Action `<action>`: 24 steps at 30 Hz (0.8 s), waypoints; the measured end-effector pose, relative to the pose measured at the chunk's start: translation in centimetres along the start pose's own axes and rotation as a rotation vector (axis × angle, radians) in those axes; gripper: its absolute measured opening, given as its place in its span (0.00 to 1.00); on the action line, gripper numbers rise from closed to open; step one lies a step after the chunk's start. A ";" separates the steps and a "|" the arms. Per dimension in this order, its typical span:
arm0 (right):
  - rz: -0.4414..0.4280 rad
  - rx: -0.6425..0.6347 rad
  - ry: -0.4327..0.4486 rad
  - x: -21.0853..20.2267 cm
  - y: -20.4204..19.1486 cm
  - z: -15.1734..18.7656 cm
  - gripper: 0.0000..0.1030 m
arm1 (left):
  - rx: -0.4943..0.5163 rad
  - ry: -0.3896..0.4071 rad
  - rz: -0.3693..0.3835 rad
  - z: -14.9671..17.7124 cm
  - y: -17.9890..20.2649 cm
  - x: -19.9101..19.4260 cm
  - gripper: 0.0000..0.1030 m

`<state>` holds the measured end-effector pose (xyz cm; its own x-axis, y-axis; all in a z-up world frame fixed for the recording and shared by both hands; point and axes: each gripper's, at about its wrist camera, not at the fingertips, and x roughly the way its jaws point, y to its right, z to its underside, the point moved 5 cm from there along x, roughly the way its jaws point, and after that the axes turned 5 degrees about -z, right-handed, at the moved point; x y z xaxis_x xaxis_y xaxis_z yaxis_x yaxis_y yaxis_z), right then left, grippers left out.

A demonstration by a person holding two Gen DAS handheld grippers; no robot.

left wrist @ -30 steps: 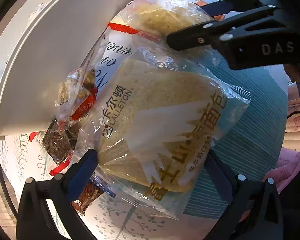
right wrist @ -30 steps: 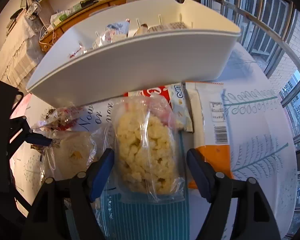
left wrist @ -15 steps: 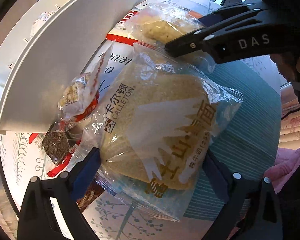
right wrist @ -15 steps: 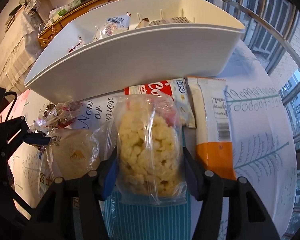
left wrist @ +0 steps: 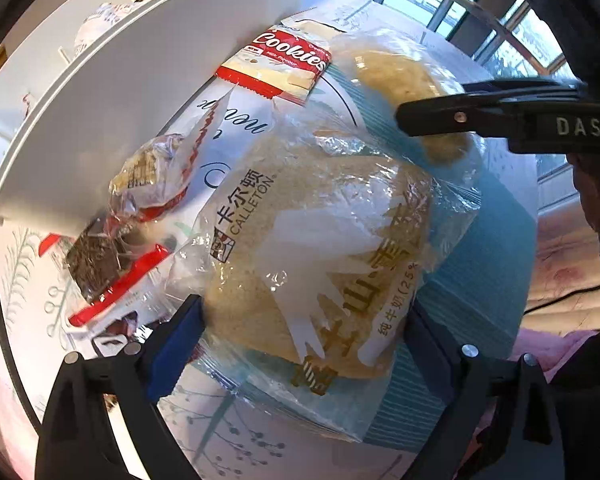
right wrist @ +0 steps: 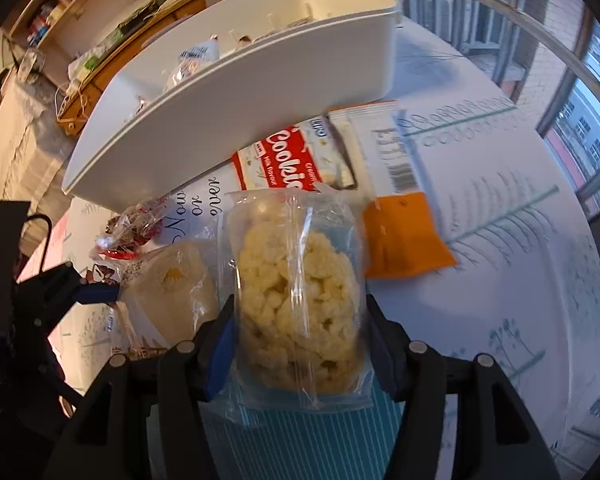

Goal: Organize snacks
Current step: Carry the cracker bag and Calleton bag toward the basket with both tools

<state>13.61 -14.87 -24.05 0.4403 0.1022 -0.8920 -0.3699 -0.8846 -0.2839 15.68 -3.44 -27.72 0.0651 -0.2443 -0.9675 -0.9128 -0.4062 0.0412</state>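
Printed cloth with leaf sprigs covers the round bench [right wrist: 520, 248], and a long white bin [right wrist: 236, 96] holding a few packets stands along its far side. At the left, the left claw [left wrist: 300, 332] has just been closing around the Calleton bread bag [left wrist: 316, 240]; its blue pads touch the bag's sides. Beside it, the right claw [right wrist: 300, 340] is clenched on the clear bag of puffed rice cakes [right wrist: 296, 312]. Behind them a red Cookies packet [right wrist: 288, 160] lies against the bin, with an orange-and-white packet [right wrist: 396, 216] to its right.
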 end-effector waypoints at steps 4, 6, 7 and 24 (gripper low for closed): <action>0.013 0.033 0.020 -1.3 0.9 0.3 0.57 | -0.062 0.000 0.035 0.7 -1.2 -0.3 0.90; 0.017 0.050 0.029 -2.0 1.1 0.4 0.57 | -0.088 0.000 0.048 0.9 -1.5 -0.7 0.90; 0.020 0.054 0.034 -2.4 1.2 0.4 0.57 | -0.101 0.001 0.054 1.2 -1.9 -0.9 0.90; -0.039 -0.044 0.040 -7.0 0.4 -1.9 0.57 | -0.221 0.039 0.053 0.7 -4.8 -8.3 0.90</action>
<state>11.92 -16.77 -17.32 0.4865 0.1190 -0.8655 -0.3159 -0.8997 -0.3013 19.21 1.18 -20.06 0.0385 -0.3023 -0.9524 -0.8053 -0.5737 0.1496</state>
